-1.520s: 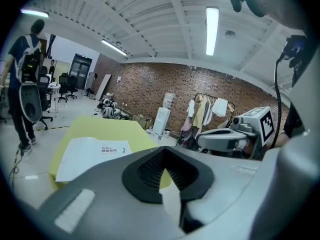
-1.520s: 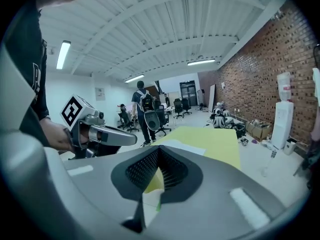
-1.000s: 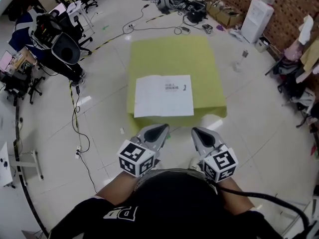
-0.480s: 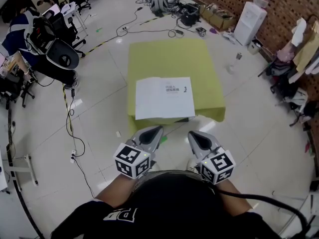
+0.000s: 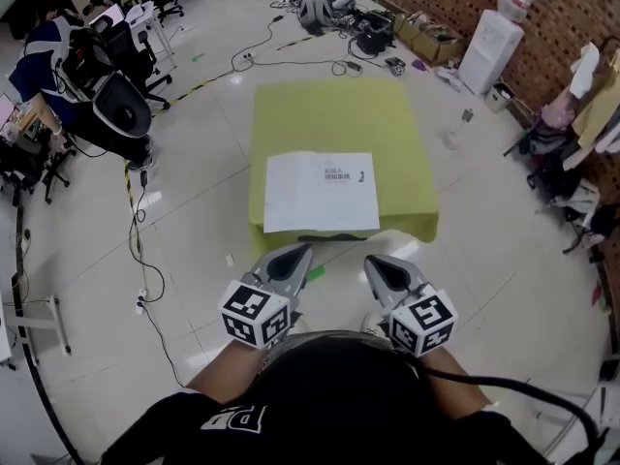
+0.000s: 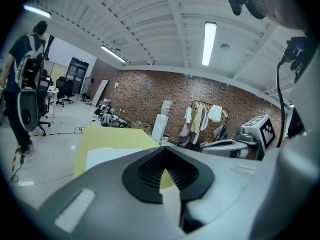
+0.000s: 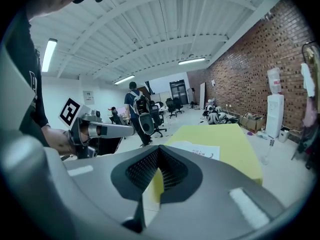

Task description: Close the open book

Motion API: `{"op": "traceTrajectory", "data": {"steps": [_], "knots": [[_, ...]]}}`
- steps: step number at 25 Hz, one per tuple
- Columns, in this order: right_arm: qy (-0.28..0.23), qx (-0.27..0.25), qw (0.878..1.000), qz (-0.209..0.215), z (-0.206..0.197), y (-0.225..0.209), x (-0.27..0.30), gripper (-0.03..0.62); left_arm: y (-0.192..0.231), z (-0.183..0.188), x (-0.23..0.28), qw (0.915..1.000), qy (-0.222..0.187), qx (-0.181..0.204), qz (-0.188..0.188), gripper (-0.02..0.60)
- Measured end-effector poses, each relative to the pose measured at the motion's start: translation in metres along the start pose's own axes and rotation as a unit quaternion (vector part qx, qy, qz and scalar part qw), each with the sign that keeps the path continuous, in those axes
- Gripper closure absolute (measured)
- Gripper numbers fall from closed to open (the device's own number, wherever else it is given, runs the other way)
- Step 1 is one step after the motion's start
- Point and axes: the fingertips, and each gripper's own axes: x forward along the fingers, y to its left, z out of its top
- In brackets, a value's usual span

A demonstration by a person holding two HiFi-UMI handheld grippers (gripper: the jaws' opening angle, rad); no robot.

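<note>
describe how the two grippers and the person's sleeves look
The left gripper and right gripper are pale grey wedge-shaped shells with black ribbed pads. Each carries a white cube with black square markers. A black cable trails from the right one. The sleeves are black.

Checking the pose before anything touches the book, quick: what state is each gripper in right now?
Left gripper: closed, holding nothing.
Right gripper: closed, holding nothing.

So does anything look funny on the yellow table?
Only a little: the book lies right at the table's near edge and may poke over it. Nothing is spilled or broken.
</note>
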Motion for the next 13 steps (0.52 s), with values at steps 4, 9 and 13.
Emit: {"op": "traceTrajectory", "data": {"steps": [4,9,13], "knots": [[0.003,-0.005,1.000,0.003,-0.0014,-0.0013,0.0005,0.588,-0.0005,0.0013,-0.0016,1.0000,0.000,0.003,0.005,0.574],[0.012,-0.001,1.000,0.011,-0.0073,-0.0014,0.0036,0.588,0.0018,0.0011,-0.0029,0.9999,-0.002,0.008,0.013,0.574],[0.014,0.000,1.000,0.012,-0.0072,-0.0023,0.0038,0.588,0.0029,0.0006,-0.0041,0.9998,0.000,0.006,0.018,0.574]]}}
